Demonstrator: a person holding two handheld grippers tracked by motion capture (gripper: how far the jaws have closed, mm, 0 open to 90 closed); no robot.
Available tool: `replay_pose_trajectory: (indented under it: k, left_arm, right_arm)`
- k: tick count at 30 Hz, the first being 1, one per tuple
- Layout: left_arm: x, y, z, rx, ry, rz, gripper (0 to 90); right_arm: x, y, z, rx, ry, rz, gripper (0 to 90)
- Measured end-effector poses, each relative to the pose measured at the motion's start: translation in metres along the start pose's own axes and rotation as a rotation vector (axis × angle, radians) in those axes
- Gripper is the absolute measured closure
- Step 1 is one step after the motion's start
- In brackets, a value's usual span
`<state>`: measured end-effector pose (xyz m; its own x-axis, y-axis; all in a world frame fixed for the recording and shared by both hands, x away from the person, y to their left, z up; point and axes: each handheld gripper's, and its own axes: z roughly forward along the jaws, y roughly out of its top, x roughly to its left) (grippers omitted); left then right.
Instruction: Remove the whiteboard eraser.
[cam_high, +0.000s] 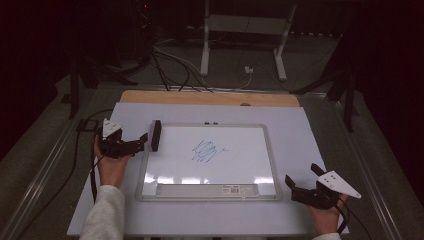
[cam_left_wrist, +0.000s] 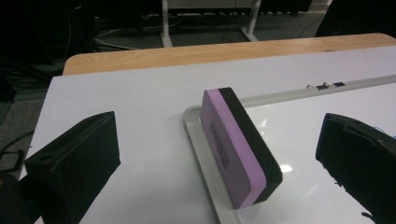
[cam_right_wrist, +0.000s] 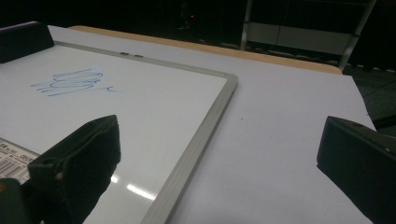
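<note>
The left gripper (cam_high: 145, 142) has its jaws wide apart, one on each side of the eraser (cam_high: 155, 135), and does not touch it. The eraser stands on its long edge at the far left corner of the whiteboard (cam_high: 150, 165), on the frame. The left gripper view shows the eraser's (cam_left_wrist: 238, 149) purple side and black pad. The right gripper (cam_high: 300, 178) is open too and holds nothing, just past the whiteboard's near right corner, on the white table (cam_high: 300, 130). Its own view shows the blue scribble (cam_right_wrist: 70, 81) up close, mid-board
</note>
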<state>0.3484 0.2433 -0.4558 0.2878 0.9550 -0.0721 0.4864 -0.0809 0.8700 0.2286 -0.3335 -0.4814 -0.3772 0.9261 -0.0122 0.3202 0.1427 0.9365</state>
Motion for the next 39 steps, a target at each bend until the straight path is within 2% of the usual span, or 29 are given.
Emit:
replay_pose_trajectory:
  k: [5,17,26,31,39]
  left_arm:
    - [-0.001,0.001,0.006,0.014,0.0,0.005,0.5]
    - [0.0,-0.002,0.024,0.047,-0.002,-0.038,1.3]
    - [-0.004,-0.005,0.038,0.103,-0.008,-0.054,3.1]
    - [-0.002,-0.008,0.045,0.133,-0.028,-0.091,3.7]
    - [0.004,-0.008,0.047,0.148,-0.032,-0.125,2.3]
  right_arm:
    - [0.0,0.0,0.0,0.003,0.0,0.003,0.0]
    - [0.0,0.0,0.0,0.004,0.0,0.004,0.0]
    - [0.0,0.0,0.0,0.007,0.001,0.006,0.0]
    - [0.0,0.0,0.0,0.008,0.0,0.005,0.0]
    - [0.0,0.0,0.0,0.009,0.001,0.005,0.0]
